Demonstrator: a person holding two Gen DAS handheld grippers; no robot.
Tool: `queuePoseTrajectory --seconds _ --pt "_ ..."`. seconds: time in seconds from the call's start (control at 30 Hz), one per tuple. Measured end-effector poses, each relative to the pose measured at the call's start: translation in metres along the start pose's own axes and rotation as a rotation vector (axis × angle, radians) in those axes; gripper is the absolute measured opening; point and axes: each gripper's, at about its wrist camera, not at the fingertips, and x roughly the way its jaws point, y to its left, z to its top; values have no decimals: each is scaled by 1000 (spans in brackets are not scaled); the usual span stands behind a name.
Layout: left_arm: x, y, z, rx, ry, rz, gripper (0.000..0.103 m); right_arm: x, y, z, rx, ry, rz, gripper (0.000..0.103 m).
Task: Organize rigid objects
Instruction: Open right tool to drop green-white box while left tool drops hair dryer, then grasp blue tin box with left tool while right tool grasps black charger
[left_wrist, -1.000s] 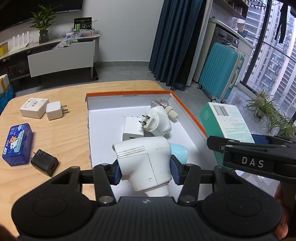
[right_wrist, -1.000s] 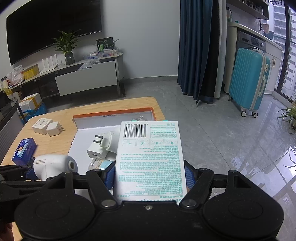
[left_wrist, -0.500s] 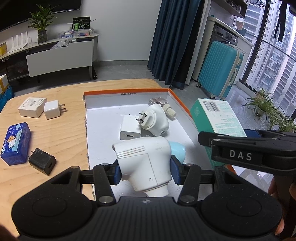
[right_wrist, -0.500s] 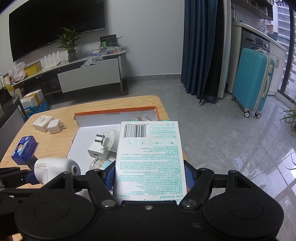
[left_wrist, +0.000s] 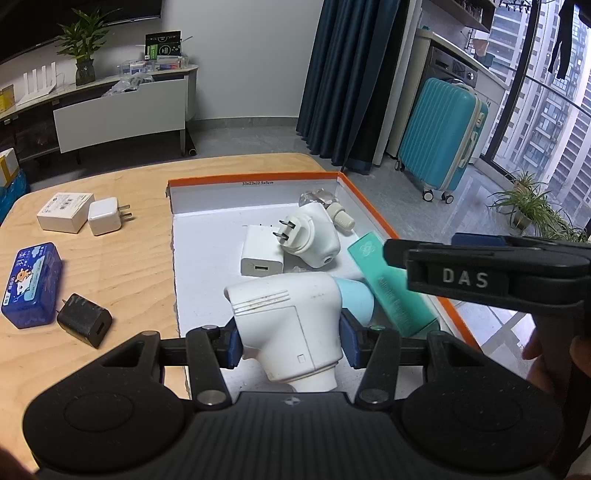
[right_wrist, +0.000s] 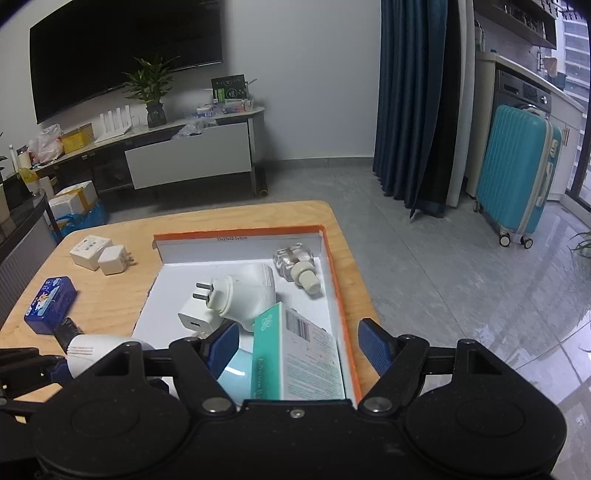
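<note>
My left gripper (left_wrist: 290, 343) is shut on a white angular plug-in device (left_wrist: 284, 325), held over the near end of the white tray with an orange rim (left_wrist: 255, 179). In the right wrist view the device (right_wrist: 96, 350) shows at the lower left. My right gripper (right_wrist: 297, 343) hangs over the tray's near right corner, and its jaws are opening. A teal and white carton (right_wrist: 295, 354) lies tilted between the fingers, clear of both pads, leaning on the tray's right wall (right_wrist: 338, 295). From the left wrist view the carton (left_wrist: 391, 291) rests inside that wall.
In the tray lie a round white plug adapter (left_wrist: 310, 236), a white charger (left_wrist: 260, 251), a clear bottle (left_wrist: 325, 201) and a pale blue object (left_wrist: 354, 299). Left of it on the wooden table (left_wrist: 122, 266): a blue tin (left_wrist: 31, 284), black charger (left_wrist: 85, 319), white charger (left_wrist: 105, 216), small white box (left_wrist: 64, 212).
The right jaws have spread and the carton has dropped from their grip into the tray along its right wall. The left gripper keeps still with the white device.
</note>
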Motion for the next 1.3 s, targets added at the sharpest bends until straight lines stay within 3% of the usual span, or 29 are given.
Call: queuePoseTrajectory --seconds 0.33,0.4,0.47,0.67,1.03,1.3 --pt "9 -10 -3 25 37 -54 51 -26 -16 -4 48 -46 -30 86" --pt "13 -11 -4 17 57 -86 55 -29 -15 -4 46 -49 -27 86" --pt "13 -10 -6 -2 63 -92 68 -32 -13 -4 42 -55 -25 86" --pt "-2 2 -3 -32 30 -75 71 -39 -1 -2 31 -67 -8 86" --pt "-28 37 3 -83 3 76 77 -40 37 0 -22 -53 44 87" --pt "-40 63 5 -122 -11 140 81 -35 64 0 -59 -29 92 87"
